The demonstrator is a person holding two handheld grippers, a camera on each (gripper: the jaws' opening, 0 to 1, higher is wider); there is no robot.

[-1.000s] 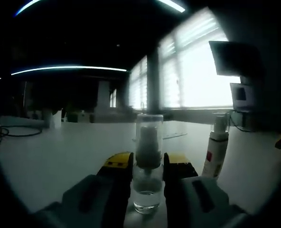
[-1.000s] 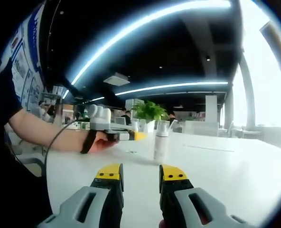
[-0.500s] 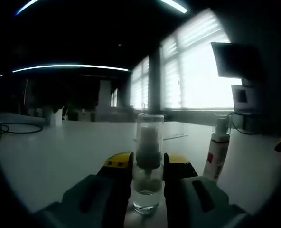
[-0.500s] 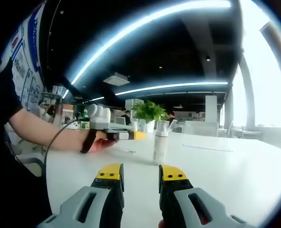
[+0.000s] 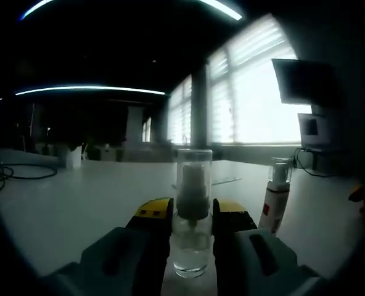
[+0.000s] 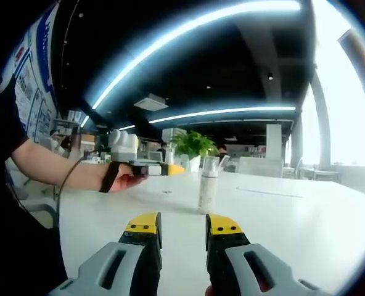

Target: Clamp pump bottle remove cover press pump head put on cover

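Lifted left hand-held gripper [image 5: 192,217], clamped pump bottle [image 5: 192,213]

Pump bottle [image 5: 192,216] between left hand-held gripper [image 5: 191,213] jaws, tube [image 5: 275,200] right, on table [image 5: 71,203]

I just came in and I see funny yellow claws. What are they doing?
A person holds a claw tool in each hand at a white table. The left gripper is squeezing a small clear pump bottle, and the see-through cover is on top of it. The right gripper is open with nothing in it, pointing across the table. A white spray bottle stands further away. The cover has not come off yet.
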